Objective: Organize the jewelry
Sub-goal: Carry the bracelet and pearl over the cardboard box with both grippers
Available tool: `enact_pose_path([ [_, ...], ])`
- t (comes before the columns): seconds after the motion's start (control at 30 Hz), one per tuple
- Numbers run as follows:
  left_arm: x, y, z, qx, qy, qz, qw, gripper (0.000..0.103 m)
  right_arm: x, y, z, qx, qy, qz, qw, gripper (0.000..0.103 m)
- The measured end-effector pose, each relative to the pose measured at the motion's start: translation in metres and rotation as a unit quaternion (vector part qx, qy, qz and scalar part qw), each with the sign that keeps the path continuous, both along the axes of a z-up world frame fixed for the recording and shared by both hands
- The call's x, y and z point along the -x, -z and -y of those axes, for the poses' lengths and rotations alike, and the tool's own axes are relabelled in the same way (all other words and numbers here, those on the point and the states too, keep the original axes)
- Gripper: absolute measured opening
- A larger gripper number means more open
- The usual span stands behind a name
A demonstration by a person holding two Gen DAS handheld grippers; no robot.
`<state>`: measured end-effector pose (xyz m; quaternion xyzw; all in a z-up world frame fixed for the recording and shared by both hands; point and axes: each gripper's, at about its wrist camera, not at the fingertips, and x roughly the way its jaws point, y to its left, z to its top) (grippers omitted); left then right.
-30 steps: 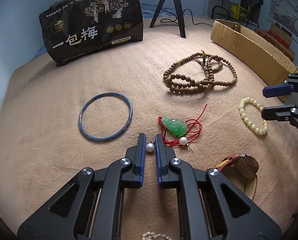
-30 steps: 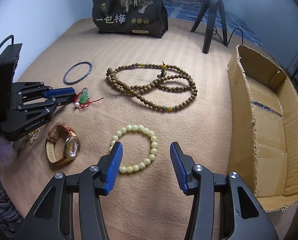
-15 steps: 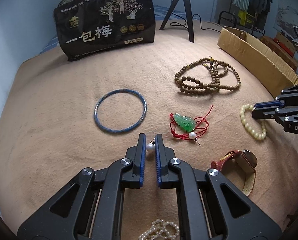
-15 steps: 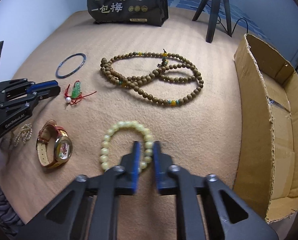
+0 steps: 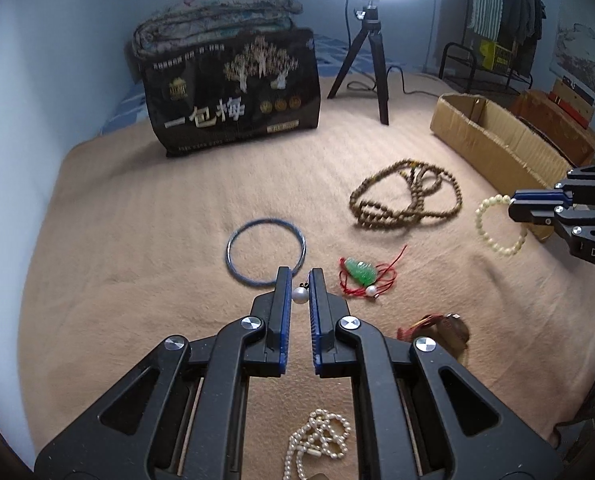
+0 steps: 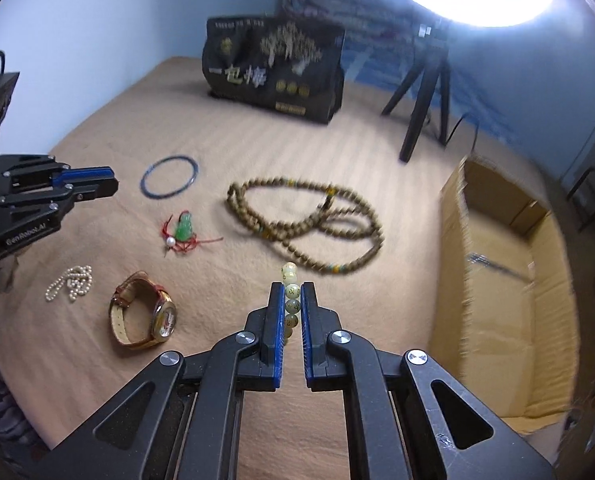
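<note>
left gripper (image 5: 300, 280) clamps a pearl earring (image 5: 299, 294) above the tan blanket (image 5: 137, 240); right gripper (image 6: 292, 294) pinches a pale bead bracelet (image 6: 291, 300), cardboard box (image 6: 497, 280) at right.

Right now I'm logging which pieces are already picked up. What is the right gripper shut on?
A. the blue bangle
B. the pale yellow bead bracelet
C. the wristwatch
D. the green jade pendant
B: the right gripper is shut on the pale yellow bead bracelet, whose beads stand in a row between its blue pads, while the blue bangle, wristwatch and green jade pendant lie on the blanket.
</note>
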<state>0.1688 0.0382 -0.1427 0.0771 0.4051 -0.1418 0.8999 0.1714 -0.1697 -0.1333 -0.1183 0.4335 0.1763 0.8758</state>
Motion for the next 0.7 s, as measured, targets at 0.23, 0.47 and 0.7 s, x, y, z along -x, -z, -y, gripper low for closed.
enact_pose_path([
  [0.23, 0.01, -0.041, 0.022, 0.002, 0.017, 0.029, 0.9994, 0.006, 0.007, -0.034, 0.032, -0.024, 0.029, 0.039, 0.999, 0.006],
  [0.47, 0.018, -0.073, 0.062, 0.015, 0.047, 0.051, 0.9975, 0.006, 0.015, -0.06, 0.078, -0.027, 0.077, 0.08, 0.993, 0.006],
  [0.7, 0.023, -0.09, 0.112, 0.033, 0.076, 0.057, 0.9949, 0.006, 0.016, -0.065, 0.129, -0.032, 0.129, 0.092, 0.987, 0.006],
])
